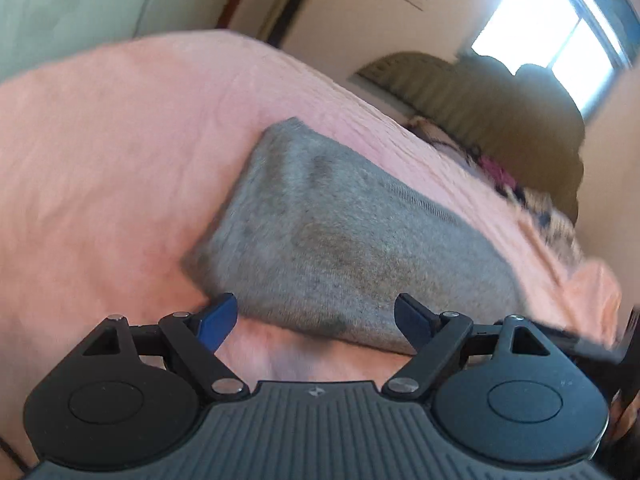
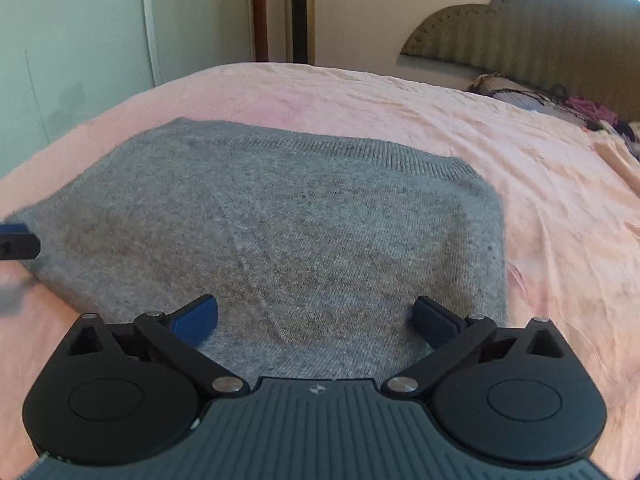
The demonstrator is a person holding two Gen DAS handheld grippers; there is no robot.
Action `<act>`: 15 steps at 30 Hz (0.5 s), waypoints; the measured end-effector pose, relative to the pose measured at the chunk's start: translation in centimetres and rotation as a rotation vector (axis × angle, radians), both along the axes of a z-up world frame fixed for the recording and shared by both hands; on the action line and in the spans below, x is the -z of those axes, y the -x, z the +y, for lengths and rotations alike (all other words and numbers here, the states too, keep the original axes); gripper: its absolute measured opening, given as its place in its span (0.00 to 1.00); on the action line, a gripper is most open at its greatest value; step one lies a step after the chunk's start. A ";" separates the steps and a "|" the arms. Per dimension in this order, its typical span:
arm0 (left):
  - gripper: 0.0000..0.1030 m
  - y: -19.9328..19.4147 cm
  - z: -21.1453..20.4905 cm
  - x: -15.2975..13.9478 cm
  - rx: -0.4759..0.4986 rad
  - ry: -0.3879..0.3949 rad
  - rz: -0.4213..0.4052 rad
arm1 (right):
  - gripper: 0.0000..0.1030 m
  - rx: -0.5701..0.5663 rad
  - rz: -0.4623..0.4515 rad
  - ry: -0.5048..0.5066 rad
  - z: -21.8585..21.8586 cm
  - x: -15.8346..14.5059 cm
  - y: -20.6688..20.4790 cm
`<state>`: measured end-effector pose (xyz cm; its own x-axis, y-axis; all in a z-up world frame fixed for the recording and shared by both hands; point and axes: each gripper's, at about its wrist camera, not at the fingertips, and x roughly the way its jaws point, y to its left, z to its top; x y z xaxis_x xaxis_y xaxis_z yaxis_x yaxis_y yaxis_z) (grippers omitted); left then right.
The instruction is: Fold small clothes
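Note:
A grey knitted garment lies folded flat on the pink bed sheet, its ribbed hem along the far edge. It also shows in the left wrist view, blurred. My left gripper is open and empty, just above the garment's near edge. My right gripper is open and empty over the garment's near side. A fingertip of the left gripper shows at the left edge of the right wrist view, by the garment's left corner.
The pink sheet covers the whole bed. A padded olive headboard stands at the far right with patterned pillows below it. A bright window, a wardrobe door and a tall standing unit lie beyond.

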<state>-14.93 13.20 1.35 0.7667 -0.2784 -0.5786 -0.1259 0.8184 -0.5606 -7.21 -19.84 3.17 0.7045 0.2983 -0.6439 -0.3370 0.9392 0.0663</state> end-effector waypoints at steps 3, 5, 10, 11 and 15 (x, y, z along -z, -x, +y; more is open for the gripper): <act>0.84 0.6 2.3 1.2 -0.127 0.246 0.023 | 1.00 -0.033 -0.015 -0.047 0.0 -0.8 1.0; 0.83 -0.1 3.0 1.7 -0.187 0.318 0.027 | 1.00 -0.045 -0.007 -0.051 0.6 -1.0 0.9; 0.29 -3.4 2.1 1.5 -0.285 0.200 0.081 | 1.00 -0.066 -0.014 -0.060 1.6 -1.8 0.7; 0.14 -3.8 1.8 1.4 -0.281 0.161 0.092 | 1.00 -0.069 -0.015 -0.071 1.6 -2.0 0.6; 0.06 -4.7 -2.3 -0.3 -0.176 -0.125 0.048 | 1.00 -0.085 0.020 -0.188 1.2 -3.3 -0.7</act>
